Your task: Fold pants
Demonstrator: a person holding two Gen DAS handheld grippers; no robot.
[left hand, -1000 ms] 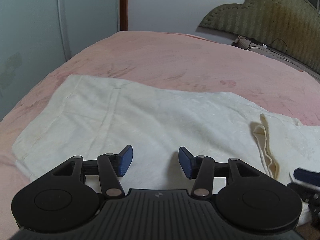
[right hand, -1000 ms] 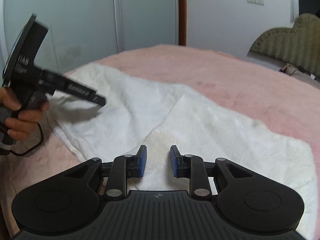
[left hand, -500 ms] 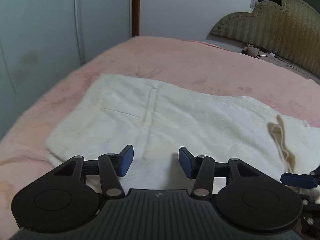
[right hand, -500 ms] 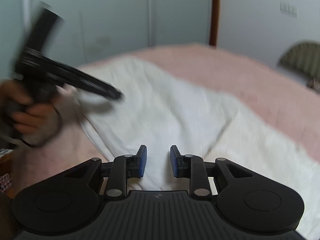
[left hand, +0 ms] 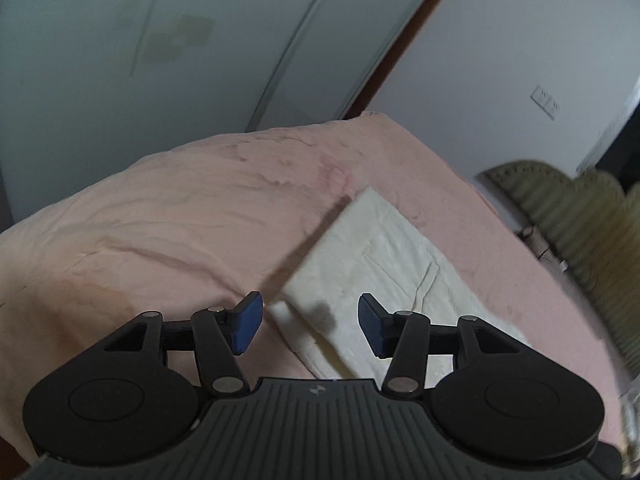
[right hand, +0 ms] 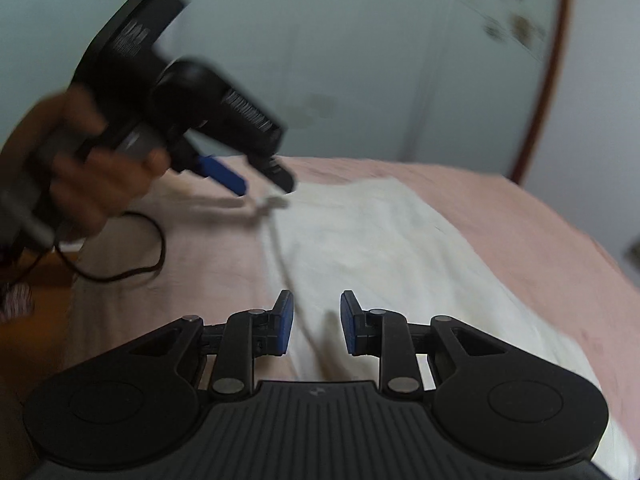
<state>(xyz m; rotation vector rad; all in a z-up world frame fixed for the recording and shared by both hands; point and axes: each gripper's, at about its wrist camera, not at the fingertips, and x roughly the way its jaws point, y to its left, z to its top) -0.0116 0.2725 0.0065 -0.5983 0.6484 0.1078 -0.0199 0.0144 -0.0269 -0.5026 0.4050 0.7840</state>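
Pants (left hand: 384, 264) – cream, on pink bed (left hand: 180, 216) | pale wardrobe doors (left hand: 200, 40) behind | left gripper (left hand: 310, 322), right gripper (right hand: 316, 322) – both parted, empty

Both wrist cameras look down along their fingers, close over a pink bed (left hand: 168, 216); each view tilts, sharing the cream pants (left hand: 384, 256). The right view also catches the left gripper (right hand: 264, 184).

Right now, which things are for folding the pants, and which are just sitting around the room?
For the job:
- cream pants, lying on the pink bed
- left hand-held gripper, open over the pants' corner
- right hand-held gripper, open, holding nothing

Just around:
- padded headboard
- wall sockets
- pale closet doors
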